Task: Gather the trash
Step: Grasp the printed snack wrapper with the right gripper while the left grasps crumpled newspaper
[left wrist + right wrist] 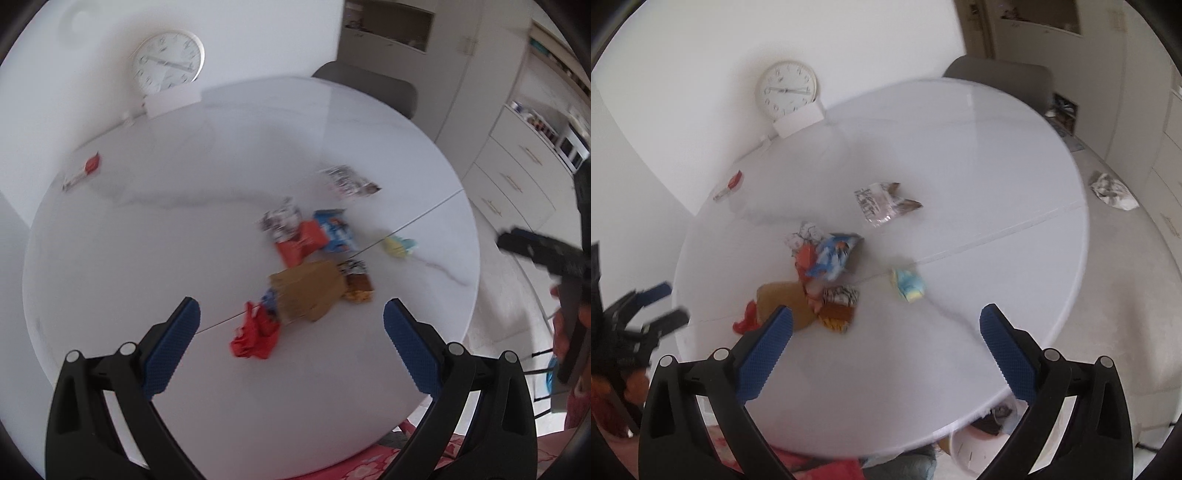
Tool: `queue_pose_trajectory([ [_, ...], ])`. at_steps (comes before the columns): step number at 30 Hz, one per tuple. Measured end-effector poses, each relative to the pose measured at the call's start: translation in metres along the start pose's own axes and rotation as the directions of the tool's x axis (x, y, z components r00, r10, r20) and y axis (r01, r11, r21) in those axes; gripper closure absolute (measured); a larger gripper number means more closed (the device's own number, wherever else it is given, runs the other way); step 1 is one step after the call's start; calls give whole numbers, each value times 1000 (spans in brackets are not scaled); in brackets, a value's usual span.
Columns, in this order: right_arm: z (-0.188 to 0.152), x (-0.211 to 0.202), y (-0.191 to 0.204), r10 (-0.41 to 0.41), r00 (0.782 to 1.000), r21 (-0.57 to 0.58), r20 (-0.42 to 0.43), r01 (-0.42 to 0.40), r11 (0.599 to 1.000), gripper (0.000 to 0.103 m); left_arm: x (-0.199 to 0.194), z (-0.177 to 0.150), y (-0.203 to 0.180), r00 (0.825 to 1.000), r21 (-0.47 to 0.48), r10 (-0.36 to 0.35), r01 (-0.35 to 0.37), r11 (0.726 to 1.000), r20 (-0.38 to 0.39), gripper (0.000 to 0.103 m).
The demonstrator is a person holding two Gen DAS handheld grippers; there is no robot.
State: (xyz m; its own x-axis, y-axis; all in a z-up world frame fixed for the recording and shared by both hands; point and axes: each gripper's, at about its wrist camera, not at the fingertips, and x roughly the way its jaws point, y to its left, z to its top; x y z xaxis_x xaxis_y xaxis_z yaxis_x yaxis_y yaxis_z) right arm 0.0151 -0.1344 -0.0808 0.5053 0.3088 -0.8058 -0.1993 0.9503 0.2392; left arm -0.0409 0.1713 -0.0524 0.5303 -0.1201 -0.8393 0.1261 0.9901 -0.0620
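Note:
A pile of trash lies on the round white table (147,258): a brown paper bag (306,291), a red wrapper (255,332), a blue packet (336,230), an orange snack packet (358,288) and a yellow-blue crumple (399,245). My left gripper (291,308) hangs open above the near side of the pile and touches nothing. My right gripper (886,313) is open too, above the table just right of the paper bag (779,299) and near the crumple (907,284). Both views are blurred.
A red-and-white packet (81,171) lies alone at the table's far left. A clock (786,88) leans on the wall behind, and a grey chair (1001,79) stands at the far side. A crumpled wrapper (1113,192) lies on the floor to the right. A white container (964,450) sits under the near edge.

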Motion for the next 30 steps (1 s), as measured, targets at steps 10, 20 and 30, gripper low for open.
queue_pose_trajectory([
  [10,111,168,44,-139,981,-230,-137,105,967,3,41,-7,49,997,-31,-24,21,999,-80,8],
  [20,124,254,39,-200,936,-262,-290,123,957,37,88,13,28,983,183,-125,148,972,-131,8],
  [30,134,205,-5,-76,975,-60,-210,65,996,55,139,54,16,968,265,-180,222,938,-176,8],
])
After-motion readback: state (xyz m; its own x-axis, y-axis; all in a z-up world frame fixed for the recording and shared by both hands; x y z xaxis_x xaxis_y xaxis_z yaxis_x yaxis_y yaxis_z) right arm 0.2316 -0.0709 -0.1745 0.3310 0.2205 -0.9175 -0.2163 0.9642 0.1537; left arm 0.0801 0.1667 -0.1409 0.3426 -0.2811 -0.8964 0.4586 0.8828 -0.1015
